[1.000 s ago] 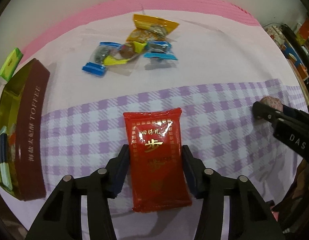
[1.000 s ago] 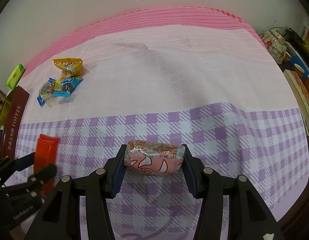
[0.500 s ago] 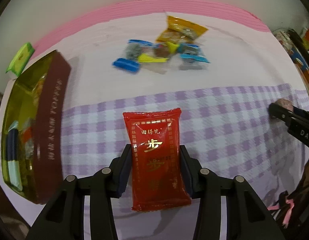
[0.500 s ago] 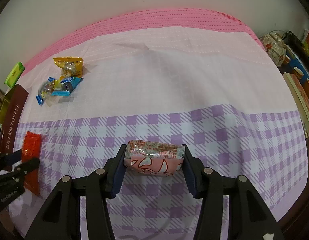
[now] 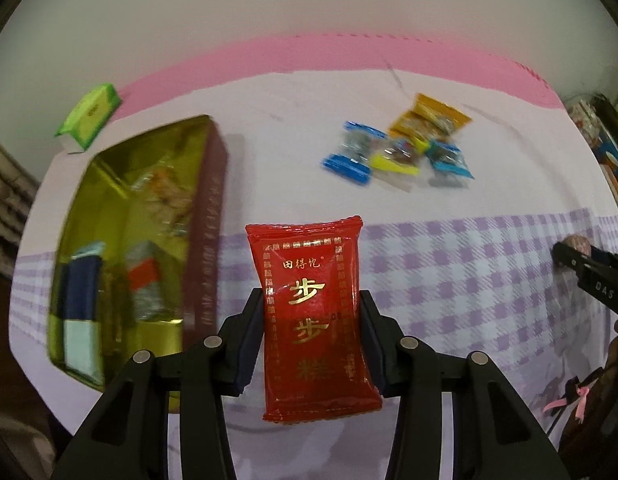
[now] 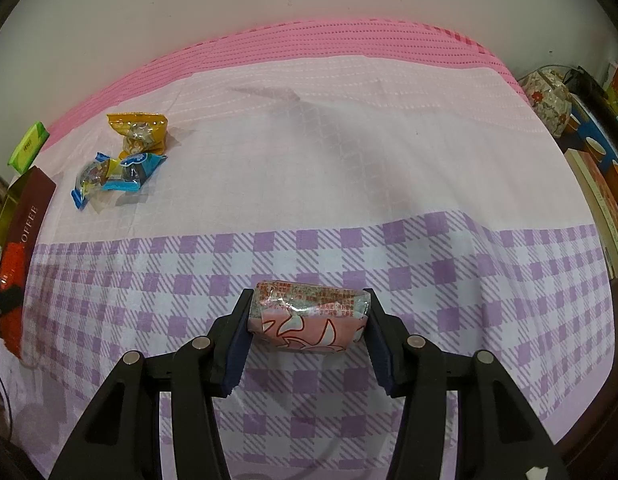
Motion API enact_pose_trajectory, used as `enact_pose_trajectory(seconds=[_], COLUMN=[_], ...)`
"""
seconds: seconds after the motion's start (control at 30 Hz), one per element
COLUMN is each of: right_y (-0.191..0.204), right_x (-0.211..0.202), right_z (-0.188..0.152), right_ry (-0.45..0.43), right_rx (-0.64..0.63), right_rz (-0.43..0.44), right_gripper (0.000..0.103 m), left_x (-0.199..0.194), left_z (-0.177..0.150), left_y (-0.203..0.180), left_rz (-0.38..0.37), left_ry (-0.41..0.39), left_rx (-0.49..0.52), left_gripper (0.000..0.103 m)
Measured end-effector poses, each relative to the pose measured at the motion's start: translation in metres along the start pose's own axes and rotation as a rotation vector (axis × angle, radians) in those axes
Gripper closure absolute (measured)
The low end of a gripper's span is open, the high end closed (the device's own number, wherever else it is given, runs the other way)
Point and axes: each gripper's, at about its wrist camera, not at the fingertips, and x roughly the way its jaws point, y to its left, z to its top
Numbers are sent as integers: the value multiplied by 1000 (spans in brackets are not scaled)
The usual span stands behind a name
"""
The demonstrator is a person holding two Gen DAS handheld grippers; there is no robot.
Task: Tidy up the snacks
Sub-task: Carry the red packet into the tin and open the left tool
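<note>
Two hand-held grippers, one red packet [image 5: 313,312], one pink packet [image 6: 307,320], four loose candies [image 5: 397,148]

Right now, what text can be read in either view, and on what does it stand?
"田得忆" and "步步": red snack packet in the left gripper.
"COFFEE", first letter unclear: brown tin wall.
"DAS": right gripper.
Pink wrapped snack, green box: print too small.

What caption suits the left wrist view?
Left hand-held gripper grips a red snack packet beside the open gold toffee tin.
</note>
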Motion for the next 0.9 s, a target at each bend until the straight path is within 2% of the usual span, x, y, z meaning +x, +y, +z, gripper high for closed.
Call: enact_pose_trajectory(seconds=[0.27,0.5,0.73,0.9], right_y=[2,3,4,5], right_x=[1,1,1,2], right_z=[1,0,-1,-1], right_ry=[-4,-7,-8,-10], right_rx=[-14,-24,-31,-43], right_rz=[-5,-10,-15,-23], right_gripper=[55,55,55,55], left_x=[-6,-9,-1,16], left_z=[3,8,9,4], left_y=[46,107,146,153], left_rz=[72,147,219,223], left_ry=[-7,-1,12,52], left_rx=[-68,-136,-123,-84], left_gripper=[57,57,57,57])
